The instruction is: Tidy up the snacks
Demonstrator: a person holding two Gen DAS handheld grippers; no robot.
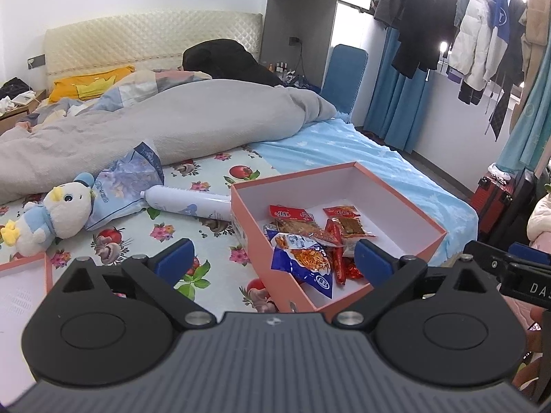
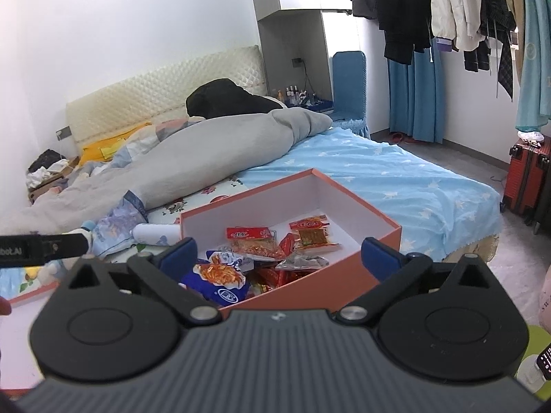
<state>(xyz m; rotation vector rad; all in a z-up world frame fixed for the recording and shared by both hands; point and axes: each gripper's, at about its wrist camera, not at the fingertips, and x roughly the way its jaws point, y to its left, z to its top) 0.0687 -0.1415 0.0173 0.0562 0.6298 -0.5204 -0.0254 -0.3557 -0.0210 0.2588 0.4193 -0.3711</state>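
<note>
An orange box [image 1: 389, 186] with a white inside stands open on the bed, also in the right wrist view as the orange box [image 2: 347, 189]. Several snack packets lie in it: red-topped spicy strips [image 1: 292, 215], a blue and white packet [image 1: 303, 261] and small red sticks [image 1: 339, 261]. In the right wrist view the same packets [image 2: 253, 239] and the blue packet [image 2: 220, 275] sit in the near corner. My left gripper [image 1: 272, 258] is open above the box's near left corner, nothing between its blue pads. My right gripper [image 2: 280, 256] is open above the box's near side, also empty.
The box lid [image 1: 22, 275] lies at the left. A plush duck [image 1: 51, 213], a patterned bag [image 1: 127, 182] and a white spray can [image 1: 189, 203] lie on the floral sheet. A grey duvet [image 1: 155, 127] covers the bed's far half. A red suitcase [image 2: 527, 175] stands at right.
</note>
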